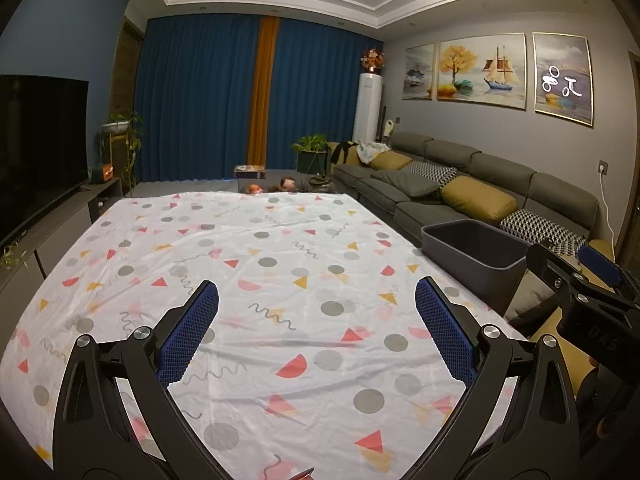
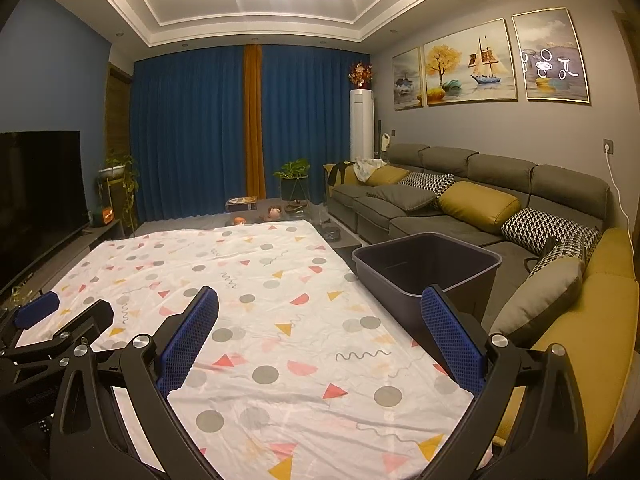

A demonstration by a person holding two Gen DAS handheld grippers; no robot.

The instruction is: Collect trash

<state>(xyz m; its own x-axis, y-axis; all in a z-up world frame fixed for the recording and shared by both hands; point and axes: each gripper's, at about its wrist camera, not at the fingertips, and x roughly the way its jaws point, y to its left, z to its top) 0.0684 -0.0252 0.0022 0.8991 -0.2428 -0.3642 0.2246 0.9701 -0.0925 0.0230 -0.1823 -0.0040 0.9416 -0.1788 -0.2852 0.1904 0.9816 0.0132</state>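
In the left wrist view, a dark grey bin (image 1: 476,252) stands at the right edge of the table (image 1: 256,272), beside the sofa (image 1: 460,184); only its rim and part of the inner walls show from this angle, and nothing can be seen inside it. The left tongs (image 1: 317,322) hang over the near half of the patterned cloth (image 1: 280,240), spread wide with nothing between the blue pads (image 1: 188,336). No trash can be made out on the cloth; a small reddish sliver (image 1: 302,474) at the bottom edge is cut off and cannot be identified. The bin lies ahead and to the right of these tongs, well apart. At the far right, the right tongs (image 1: 576,276) show partly, cropped by the frame, so their spread cannot be read here. In the right wrist view, the bin (image 2: 426,264) is closer and its inside more exposed: dark walls and floor, with no contents visible. The right tongs (image 2: 320,322) are also spread wide and hold nothing; the right pad (image 2: 452,336) overlaps the bin's near wall in the picture, though whether it touches cannot be told. The left tongs (image 2: 40,312) appear at the lower left, partly cut off. Small items on the floor beyond the table's far edge are too small to identify.
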